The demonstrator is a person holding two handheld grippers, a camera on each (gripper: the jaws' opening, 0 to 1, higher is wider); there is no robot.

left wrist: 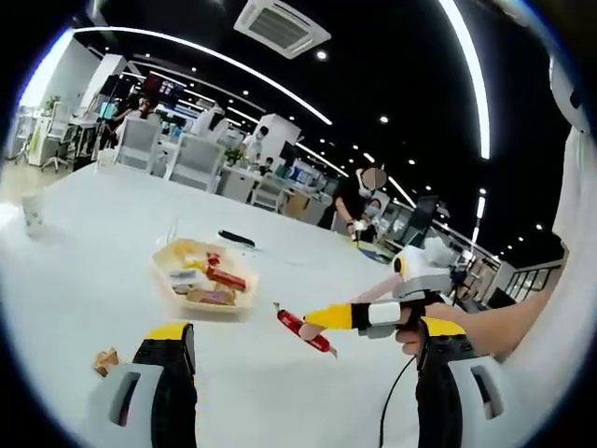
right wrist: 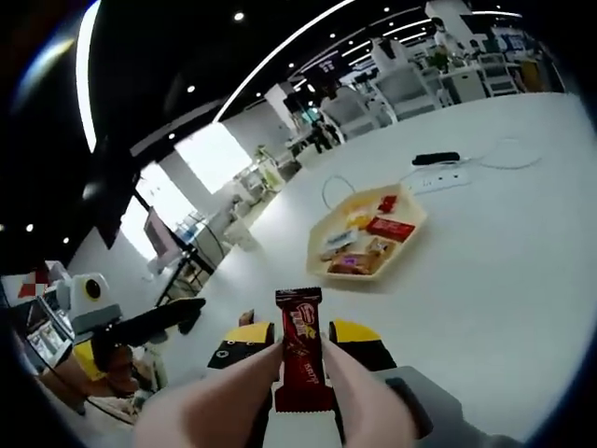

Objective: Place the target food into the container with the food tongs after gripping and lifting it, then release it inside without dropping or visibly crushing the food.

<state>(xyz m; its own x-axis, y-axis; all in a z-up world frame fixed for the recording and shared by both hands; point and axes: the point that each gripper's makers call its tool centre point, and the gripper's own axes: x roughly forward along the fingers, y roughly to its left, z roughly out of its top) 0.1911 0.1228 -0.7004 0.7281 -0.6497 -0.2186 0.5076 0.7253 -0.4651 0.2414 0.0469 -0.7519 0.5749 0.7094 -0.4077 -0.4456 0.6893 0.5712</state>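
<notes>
While pinching, right gripper (right wrist: 303, 359) fingers (right wrist: 359, 397) on red snack bar (right wrist: 300, 350).

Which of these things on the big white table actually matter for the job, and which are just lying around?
Part of the job:
right gripper
red-wrapped snack bar held in it
pale yellow tray of wrapped snacks

Just lying about:
black oblong device
white power strip
white cup
small brown scrap

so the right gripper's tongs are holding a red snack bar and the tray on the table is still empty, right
Not quite. The right gripper does hold the red snack bar in its tongs, but the tray is not empty: the right gripper view shows several wrapped snacks already in it.
</notes>
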